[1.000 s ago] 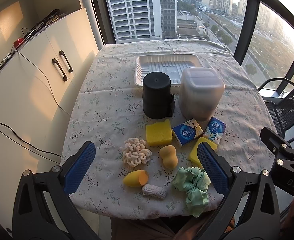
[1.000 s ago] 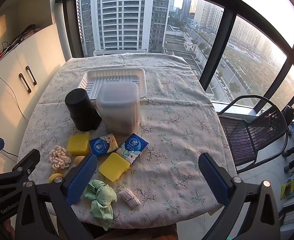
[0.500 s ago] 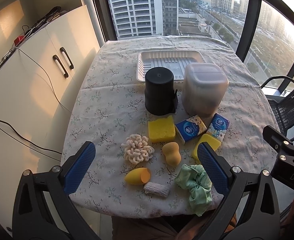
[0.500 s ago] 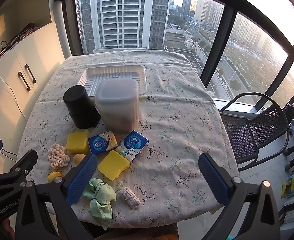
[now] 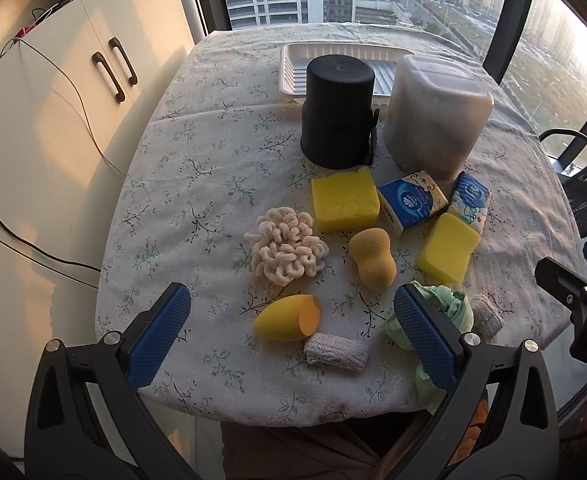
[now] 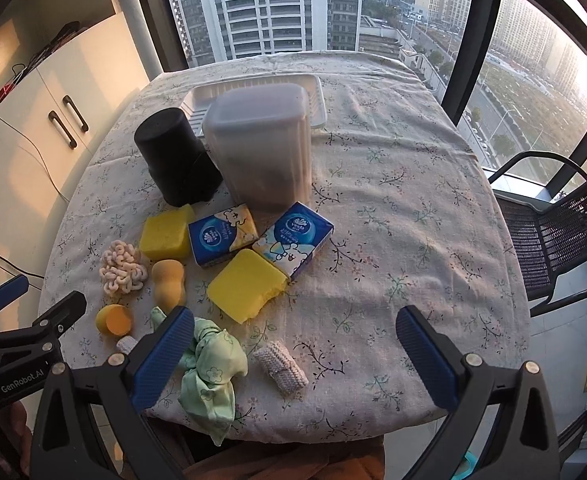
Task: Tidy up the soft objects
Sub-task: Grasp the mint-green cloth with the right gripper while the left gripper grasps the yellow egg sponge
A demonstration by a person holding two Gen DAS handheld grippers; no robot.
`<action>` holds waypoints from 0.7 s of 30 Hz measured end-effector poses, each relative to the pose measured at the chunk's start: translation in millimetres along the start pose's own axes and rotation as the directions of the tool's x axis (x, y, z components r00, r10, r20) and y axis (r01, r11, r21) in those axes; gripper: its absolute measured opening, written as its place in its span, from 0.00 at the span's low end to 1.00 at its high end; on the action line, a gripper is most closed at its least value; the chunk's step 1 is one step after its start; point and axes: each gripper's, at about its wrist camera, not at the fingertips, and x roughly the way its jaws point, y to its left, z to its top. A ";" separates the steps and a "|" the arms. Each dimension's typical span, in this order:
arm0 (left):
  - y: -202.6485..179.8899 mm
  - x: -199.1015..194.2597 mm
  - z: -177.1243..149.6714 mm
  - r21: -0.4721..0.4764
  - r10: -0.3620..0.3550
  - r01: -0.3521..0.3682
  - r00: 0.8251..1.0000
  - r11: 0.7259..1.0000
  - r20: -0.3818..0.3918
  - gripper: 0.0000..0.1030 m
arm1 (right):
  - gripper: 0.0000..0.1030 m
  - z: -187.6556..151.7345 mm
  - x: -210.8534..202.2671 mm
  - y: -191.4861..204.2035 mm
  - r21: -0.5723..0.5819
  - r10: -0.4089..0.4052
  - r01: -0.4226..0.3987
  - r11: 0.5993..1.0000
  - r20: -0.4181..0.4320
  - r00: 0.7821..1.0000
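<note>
Soft items lie at the table's near edge: a cream loopy scrunchie [image 5: 285, 247], two yellow sponges [image 5: 343, 199] [image 6: 246, 284], a tan gourd-shaped puff [image 5: 372, 258], a yellow egg puff [image 5: 287, 317], two grey knitted rolls [image 5: 335, 351] [image 6: 280, 365], a green cloth scrunchie [image 6: 209, 368] and two blue tissue packs [image 6: 222, 233] [image 6: 293, 238]. My left gripper [image 5: 291, 338] is open and empty, above the egg puff and a knitted roll. My right gripper [image 6: 295, 356] is open and empty, above the other roll.
A black cup [image 5: 337, 110] and a frosted lidded container [image 5: 437, 110] stand upturned behind the soft items. A white tray [image 5: 293, 64] lies beyond them. White cabinets [image 5: 73, 112] stand at the left and a black mesh chair [image 6: 553, 224] at the right.
Both grippers have moved forward and lower toward the table, so the soft items look larger. Nothing on the table has moved.
</note>
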 end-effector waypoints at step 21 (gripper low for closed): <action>13.2 99.2 -34.6 -0.052 -0.026 0.020 0.994 0.998 -0.102 0.91 | 0.72 -40.0 82.5 65.1 -0.187 0.149 -0.166 0.968 -0.100 0.984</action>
